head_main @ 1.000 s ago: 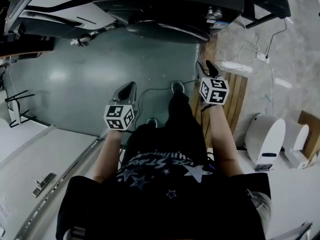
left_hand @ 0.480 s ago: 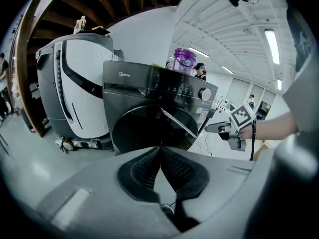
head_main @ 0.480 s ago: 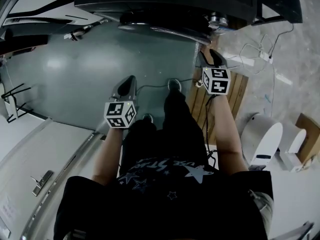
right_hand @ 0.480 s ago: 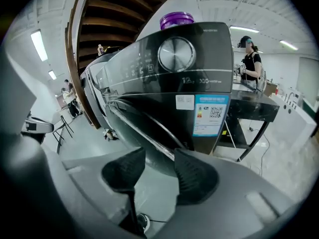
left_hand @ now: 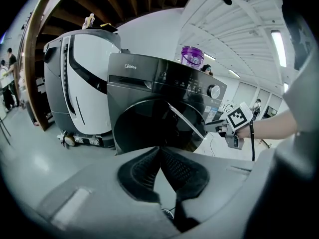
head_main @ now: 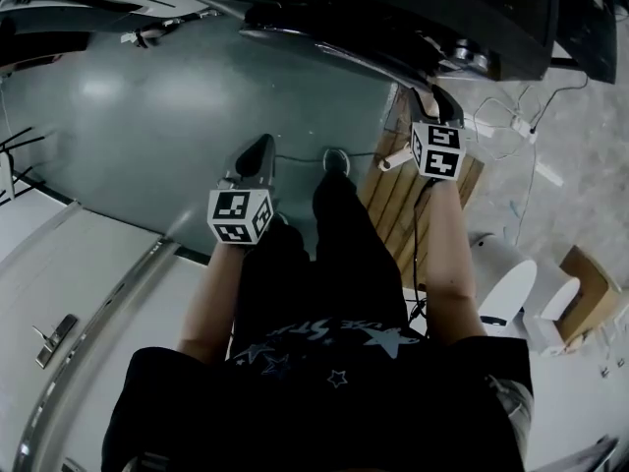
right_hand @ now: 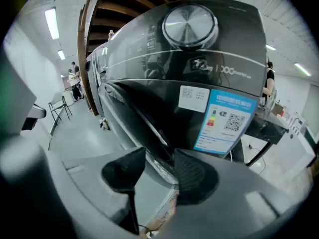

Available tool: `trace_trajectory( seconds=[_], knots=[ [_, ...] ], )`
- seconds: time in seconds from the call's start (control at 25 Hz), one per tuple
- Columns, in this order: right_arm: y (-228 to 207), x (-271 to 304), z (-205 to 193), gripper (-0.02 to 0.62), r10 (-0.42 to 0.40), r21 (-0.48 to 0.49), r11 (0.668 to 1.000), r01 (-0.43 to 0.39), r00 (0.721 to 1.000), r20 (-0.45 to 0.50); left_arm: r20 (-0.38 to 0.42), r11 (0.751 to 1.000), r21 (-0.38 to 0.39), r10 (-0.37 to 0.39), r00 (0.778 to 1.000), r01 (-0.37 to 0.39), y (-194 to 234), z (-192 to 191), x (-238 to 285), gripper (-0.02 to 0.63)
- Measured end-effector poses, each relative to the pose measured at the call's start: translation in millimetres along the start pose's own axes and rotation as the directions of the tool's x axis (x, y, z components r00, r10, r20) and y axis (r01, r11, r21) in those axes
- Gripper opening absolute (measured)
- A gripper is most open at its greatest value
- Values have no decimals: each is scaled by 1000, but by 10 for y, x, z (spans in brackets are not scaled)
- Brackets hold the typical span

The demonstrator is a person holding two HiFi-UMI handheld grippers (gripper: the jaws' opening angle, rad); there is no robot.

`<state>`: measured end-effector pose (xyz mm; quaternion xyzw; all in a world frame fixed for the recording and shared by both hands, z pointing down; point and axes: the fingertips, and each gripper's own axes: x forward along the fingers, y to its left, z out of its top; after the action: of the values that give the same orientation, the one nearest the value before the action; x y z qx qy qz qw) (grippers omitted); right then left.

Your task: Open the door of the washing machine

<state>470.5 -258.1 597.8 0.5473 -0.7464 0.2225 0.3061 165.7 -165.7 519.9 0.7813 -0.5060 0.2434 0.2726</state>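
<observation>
Watching the washing machine [head_main: 393, 13] standing at the far edge of the grey floor [head_main: 128, 116], with its round door [left_hand: 154, 123] facing out and not yet swung open. Holding the right gripper [right_hand: 159, 156] at the door's right-hand edge, pads spread apart and straddling the rim, not visibly biting on it. Hanging the left gripper [left_hand: 159, 151] low over the floor, well apart from the machine, its 2 pads pressed together at the tips on nothing. Worrying mostly about slip: judging the dark glossy door and its thin chrome band [right_hand: 159, 166] to be slick and curved, offering the ribbed rubber pads little to bite, and so risking a slide-off at the start of any pull. Risking, too, a tug along the wrong line, straining hinge or latch instead of releasing it, or scraping the blue energy label [right_hand: 227, 121] just beside the right-hand jaw. Noting hard, smooth shells all round: 1 brushed-metal knob [right_hand: 189, 26] up top, rounded dark casing, and a slatted wooden pallet [head_main: 393, 200] lying on the floor near the machine's right-hand corner.
</observation>
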Motion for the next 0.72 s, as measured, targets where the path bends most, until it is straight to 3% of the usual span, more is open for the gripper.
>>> trace_trajectory(
  seconds=[0.36,0.72],
  knots=[
    [-20,143,29,177,-2,-158,987,7,1000,31,-3,998,-60,27,1000,-27,70,-335,-26,12],
    [93,22,-100,149,-26,-128,991,26,1000,3,-10,994,-96,41,999,-42,104,-545,-90,12]
  ],
)
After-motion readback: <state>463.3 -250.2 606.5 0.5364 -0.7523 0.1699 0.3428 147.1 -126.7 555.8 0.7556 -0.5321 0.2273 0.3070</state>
